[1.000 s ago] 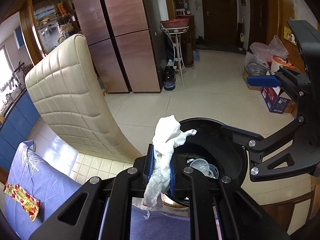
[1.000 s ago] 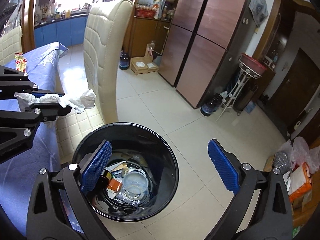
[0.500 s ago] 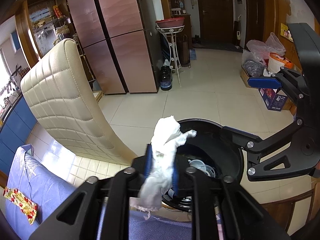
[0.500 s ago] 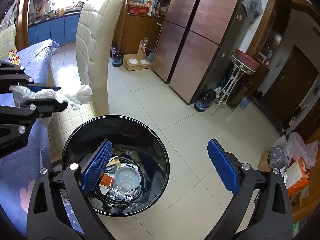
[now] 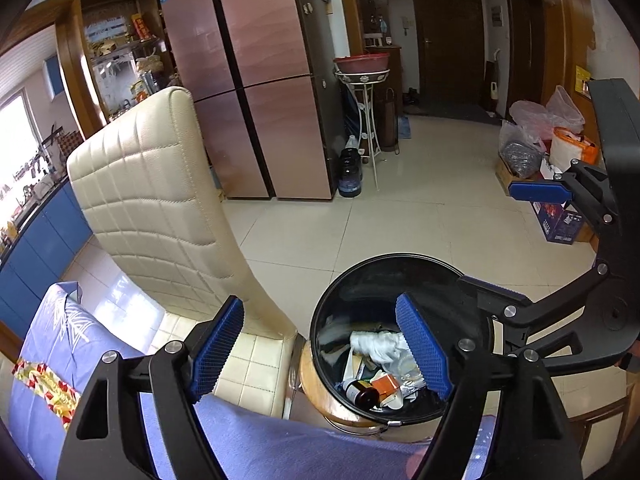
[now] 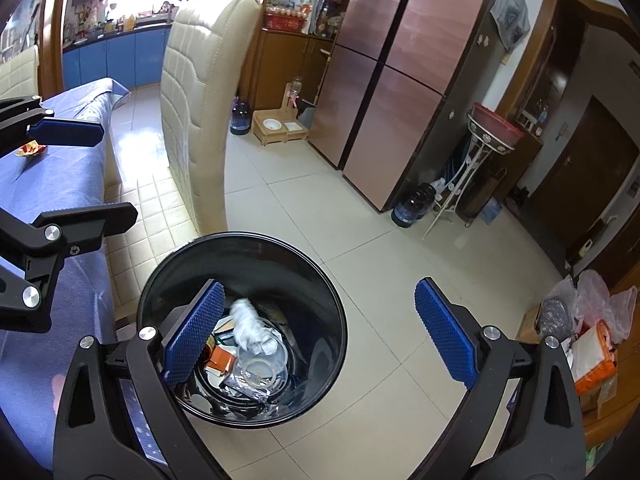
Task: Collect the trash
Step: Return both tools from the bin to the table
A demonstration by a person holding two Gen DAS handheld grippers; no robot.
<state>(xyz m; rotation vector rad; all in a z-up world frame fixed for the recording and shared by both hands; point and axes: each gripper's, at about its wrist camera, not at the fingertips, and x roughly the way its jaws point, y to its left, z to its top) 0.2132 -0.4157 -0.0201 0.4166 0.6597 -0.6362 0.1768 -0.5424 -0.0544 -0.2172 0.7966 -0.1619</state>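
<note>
Tissue lies inside bin on other trash. Left gripper jaws are opening, nothing between them. Right gripper jaws stand apart, empty.

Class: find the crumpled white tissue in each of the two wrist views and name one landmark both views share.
Left wrist: crumpled white tissue lies inside the black bin, lower centre-right, on the other rubbish.
Right wrist: tissue, blurred, inside the bin, lower centre-left.
Shared landmark: cream quilted chair back beside the bin.
</note>
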